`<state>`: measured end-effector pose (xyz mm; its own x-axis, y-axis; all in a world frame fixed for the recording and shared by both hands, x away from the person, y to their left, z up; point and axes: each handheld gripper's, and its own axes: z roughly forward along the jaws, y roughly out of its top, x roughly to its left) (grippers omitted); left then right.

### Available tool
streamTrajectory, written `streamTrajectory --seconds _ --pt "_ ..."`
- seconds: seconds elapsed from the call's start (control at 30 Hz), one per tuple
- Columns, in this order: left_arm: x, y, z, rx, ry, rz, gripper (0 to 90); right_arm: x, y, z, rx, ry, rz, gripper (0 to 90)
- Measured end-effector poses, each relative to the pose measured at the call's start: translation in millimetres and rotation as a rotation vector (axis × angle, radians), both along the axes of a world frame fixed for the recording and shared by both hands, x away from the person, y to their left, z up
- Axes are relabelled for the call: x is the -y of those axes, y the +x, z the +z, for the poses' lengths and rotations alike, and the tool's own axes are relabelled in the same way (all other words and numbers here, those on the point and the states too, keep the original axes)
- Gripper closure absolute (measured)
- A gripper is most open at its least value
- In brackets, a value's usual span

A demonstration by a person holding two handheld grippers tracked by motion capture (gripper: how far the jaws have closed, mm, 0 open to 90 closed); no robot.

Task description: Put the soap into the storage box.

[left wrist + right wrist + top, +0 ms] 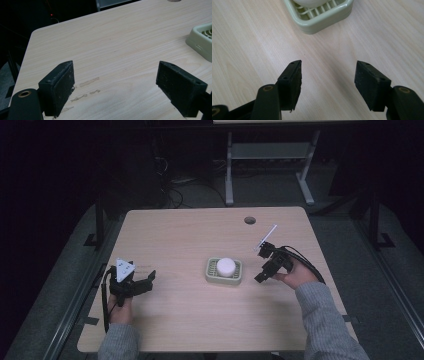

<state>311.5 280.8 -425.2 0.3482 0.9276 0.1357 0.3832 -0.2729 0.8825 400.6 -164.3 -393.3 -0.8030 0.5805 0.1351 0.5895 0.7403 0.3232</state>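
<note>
Right gripper view: right tool (328, 83) open, empty; approaching off-centre risks pushing soap dish (322, 17) and soap (226, 266).

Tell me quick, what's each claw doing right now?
Left gripper: open, holding nothing.
Right gripper: open, holding nothing, near the soap dish.
</note>
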Motion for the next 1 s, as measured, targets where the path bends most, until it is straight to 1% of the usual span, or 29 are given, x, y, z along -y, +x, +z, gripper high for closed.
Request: streamTrajectory --seconds 0.3,0.4,0.47,0.57,0.83,0.87,1.0 --pt "0.6 -0.1 -0.1 -0.003 0.002 -0.001 14.8 9.9 -7.9 -1.1 0.004 0.008 -0.014 37.0" --pt "0.8 -0.1 -0.1 -0.004 0.002 -0.001 14.8 11.5 -10.4 -0.9 0.002 -0.002 -0.018 36.7" --pt "0.7 -0.1 -0.2 -0.004 0.001 -0.002 14.8 12.9 -12.1 -0.3 0.009 0.004 -0.017 36.7" --pt "0.7 -0.2 -0.1 -0.003 0.004 -0.002 14.8 15.5 -14.4 -0.2 0.007 0.006 -0.022 36.5" --pt "0.6 -0.1 -0.2 -0.006 0.004 -0.001 14.8 22.9 -21.7 -6.2 -0.001 0.016 -0.036 35.5" --pt "0.6 -0.1 -0.1 -0.007 0.004 0.000 14.8 23.4 -22.4 -7.1 -0.008 0.008 -0.040 35.0" --pt "0.5 -0.1 -0.2 -0.005 0.003 0.001 14.8 26.7 -25.8 -10.0 -0.007 0.016 -0.046 35.3"
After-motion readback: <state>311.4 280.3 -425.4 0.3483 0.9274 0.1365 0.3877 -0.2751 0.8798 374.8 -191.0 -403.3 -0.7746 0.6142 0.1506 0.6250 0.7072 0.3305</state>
